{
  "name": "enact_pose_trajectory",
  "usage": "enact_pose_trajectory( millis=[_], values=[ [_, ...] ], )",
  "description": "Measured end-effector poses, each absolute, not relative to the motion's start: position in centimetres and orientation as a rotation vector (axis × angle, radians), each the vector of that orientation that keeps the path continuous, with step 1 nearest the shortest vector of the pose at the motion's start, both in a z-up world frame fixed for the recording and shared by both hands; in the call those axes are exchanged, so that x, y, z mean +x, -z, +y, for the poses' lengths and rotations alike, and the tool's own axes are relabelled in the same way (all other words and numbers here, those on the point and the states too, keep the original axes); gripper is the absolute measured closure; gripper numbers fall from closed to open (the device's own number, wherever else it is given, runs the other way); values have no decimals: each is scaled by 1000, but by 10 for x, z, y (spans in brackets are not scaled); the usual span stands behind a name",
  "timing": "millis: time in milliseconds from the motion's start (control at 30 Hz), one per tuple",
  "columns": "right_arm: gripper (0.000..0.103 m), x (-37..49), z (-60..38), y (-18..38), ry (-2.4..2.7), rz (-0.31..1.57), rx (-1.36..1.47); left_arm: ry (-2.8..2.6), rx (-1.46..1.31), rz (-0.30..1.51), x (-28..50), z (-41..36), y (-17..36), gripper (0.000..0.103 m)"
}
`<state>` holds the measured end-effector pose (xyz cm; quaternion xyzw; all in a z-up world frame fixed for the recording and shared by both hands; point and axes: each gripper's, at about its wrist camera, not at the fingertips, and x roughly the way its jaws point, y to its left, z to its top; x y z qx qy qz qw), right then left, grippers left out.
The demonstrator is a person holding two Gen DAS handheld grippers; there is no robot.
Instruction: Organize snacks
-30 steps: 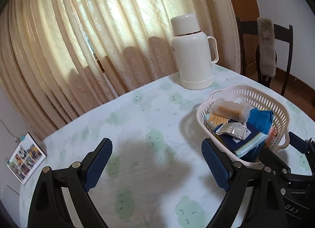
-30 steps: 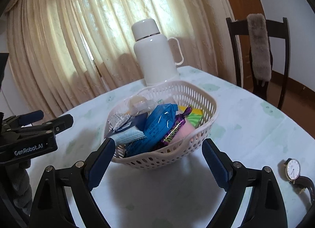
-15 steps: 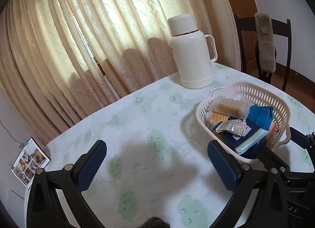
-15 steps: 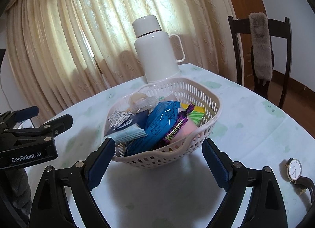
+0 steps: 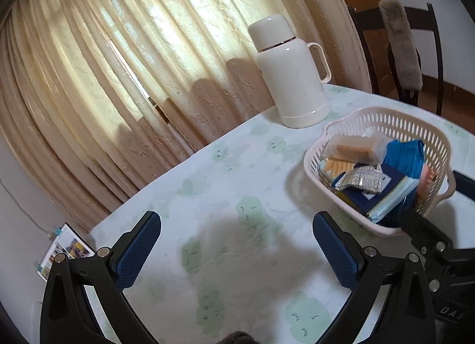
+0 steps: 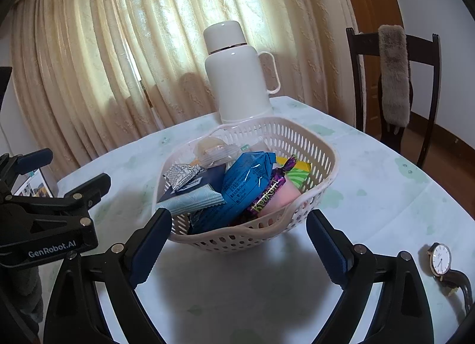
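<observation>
We are holding both grippers wide open and empty beside the basket [image 6: 314,148] of snacks.

We are hovering the right gripper [image 6: 239,238] just in front of the basket, its jaws spread wider than the near rim. Our left gripper [image 5: 236,247], whose jaws have just been opening, is gaping over bare tablecloth [image 5: 225,183] left of the basket; the white flask [image 6: 237,76] is standing behind it.

A white slotted plastic basket [image 6: 308,148] stands upright on the table, filled with wrapped snacks [image 6: 246,183] lying in a heap.
</observation>
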<state>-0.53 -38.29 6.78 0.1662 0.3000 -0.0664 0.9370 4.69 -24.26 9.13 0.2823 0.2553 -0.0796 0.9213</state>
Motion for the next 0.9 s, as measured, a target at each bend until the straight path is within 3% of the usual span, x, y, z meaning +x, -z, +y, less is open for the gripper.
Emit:
enact_pose_trajectory(
  millis=[900],
  values=[
    [10,-3,-378,-66,99,620,327,134,669,500,45,-246,-80,1]
  ],
)
